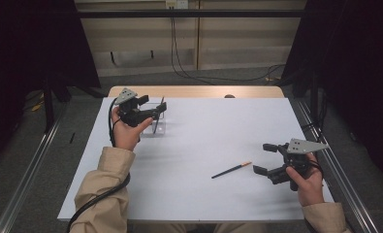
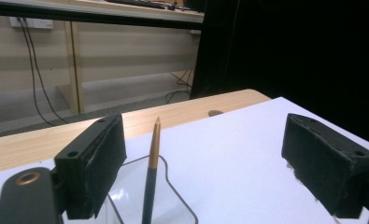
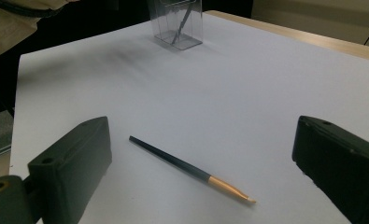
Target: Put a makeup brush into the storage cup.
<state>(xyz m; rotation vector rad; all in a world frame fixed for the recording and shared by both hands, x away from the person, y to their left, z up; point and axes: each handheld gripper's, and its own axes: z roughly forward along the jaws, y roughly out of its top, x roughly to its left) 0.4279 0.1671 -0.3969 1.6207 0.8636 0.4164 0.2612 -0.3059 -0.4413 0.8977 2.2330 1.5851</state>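
The left gripper [image 1: 152, 109] holds its fingers spread above a clear holder [image 1: 154, 121], its base cut off in the left gripper view, where one pencil [image 2: 151, 172] stands. The right gripper [image 1: 266, 158], fingers also spread, flanks a loose pencil [image 3: 191, 170] on the white surface [image 1: 203, 145].

High view overhead, facing forward-down; gripper views low, close over white table [image 1: 194, 145], shared by all.

No writing, label, brand or number can be read on anything here, neither on the table nor the walls.
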